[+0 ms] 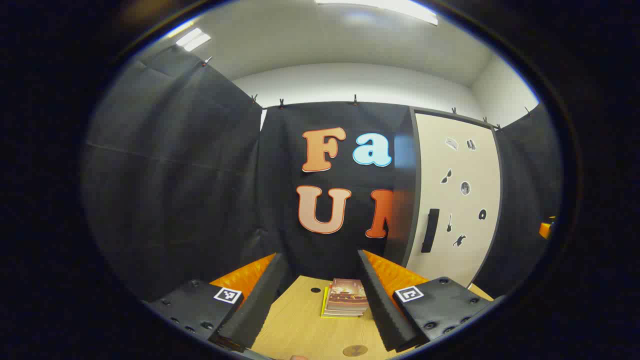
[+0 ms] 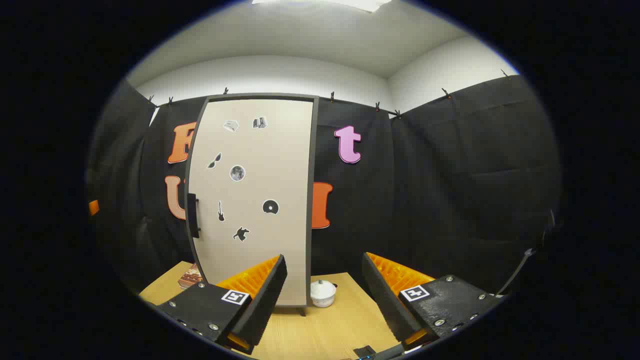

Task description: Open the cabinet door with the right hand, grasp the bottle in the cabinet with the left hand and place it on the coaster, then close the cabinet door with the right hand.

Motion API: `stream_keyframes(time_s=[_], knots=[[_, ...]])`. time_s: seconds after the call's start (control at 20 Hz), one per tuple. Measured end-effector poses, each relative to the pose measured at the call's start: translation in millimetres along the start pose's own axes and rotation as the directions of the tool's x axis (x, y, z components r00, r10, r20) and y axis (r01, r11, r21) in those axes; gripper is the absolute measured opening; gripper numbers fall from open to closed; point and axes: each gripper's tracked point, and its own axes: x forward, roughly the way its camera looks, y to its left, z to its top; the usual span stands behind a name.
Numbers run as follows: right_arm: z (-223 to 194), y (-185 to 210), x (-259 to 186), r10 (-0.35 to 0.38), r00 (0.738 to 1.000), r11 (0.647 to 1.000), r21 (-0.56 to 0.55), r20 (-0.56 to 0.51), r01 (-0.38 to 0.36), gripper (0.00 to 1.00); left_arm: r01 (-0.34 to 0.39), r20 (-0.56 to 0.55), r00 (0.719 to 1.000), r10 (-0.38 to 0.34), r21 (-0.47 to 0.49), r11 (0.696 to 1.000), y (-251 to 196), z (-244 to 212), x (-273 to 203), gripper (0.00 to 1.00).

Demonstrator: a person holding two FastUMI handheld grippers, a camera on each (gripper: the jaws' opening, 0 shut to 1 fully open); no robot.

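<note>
A tall beige cabinet (image 2: pixel 255 200) with a dark frame stands on the wooden table, its door shut. A black handle (image 2: pixel 192 216) sits on the door's left edge. In the left gripper view the cabinet (image 1: pixel 457 200) is at the right with its handle (image 1: pixel 430 230). A round brown coaster (image 1: pixel 355 350) lies on the table near the bottom edge. My left gripper (image 1: pixel 320 300) is open with nothing between its fingers. My right gripper (image 2: pixel 325 300) is open too, some way in front of the cabinet. The bottle is hidden behind the shut door.
A stack of books (image 1: pixel 346 297) lies on the wooden table (image 1: pixel 300 325) ahead of the left gripper. A small white lidded pot (image 2: pixel 323 293) stands at the cabinet's right foot. Black cloth walls close in the booth on all sides.
</note>
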Motion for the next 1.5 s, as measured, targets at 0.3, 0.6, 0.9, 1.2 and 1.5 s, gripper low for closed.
stream_keyframes(time_s=[0.3,0.6,0.9,1.2,1.5], knots=[[6.7,13.1,-16.7,-0.026,1.0,1.0,-0.002,0.009,0.026,0.94,0.037,0.015,0.999,-0.038,0.021,0.999,7.0,13.2,3.7,0.98],[21.5,29.4,-37.7,-0.075,0.997,0.997,-0.028,0.025,0.075,0.94,0.056,0.053,0.997,-0.06,0.074,0.996,28.7,31.8,13.5,0.95],[27.5,58.6,-41.7,-0.071,0.997,0.997,-0.037,0.029,0.072,0.94,0.065,0.042,0.997,-0.068,0.076,0.995,50.9,31.5,25.5,0.95],[24.8,114.9,-16.9,0.012,1.0,1.0,0.007,0.011,-0.012,0.94,0.065,0.042,0.997,-0.068,0.074,0.995,64.3,29.9,31.5,0.95],[13.9,190.7,25.0,0.127,0.991,0.991,0.047,-0.032,-0.126,0.94,0.032,0.031,0.999,-0.034,0.072,0.997,94.8,25.1,33.4,0.95]])
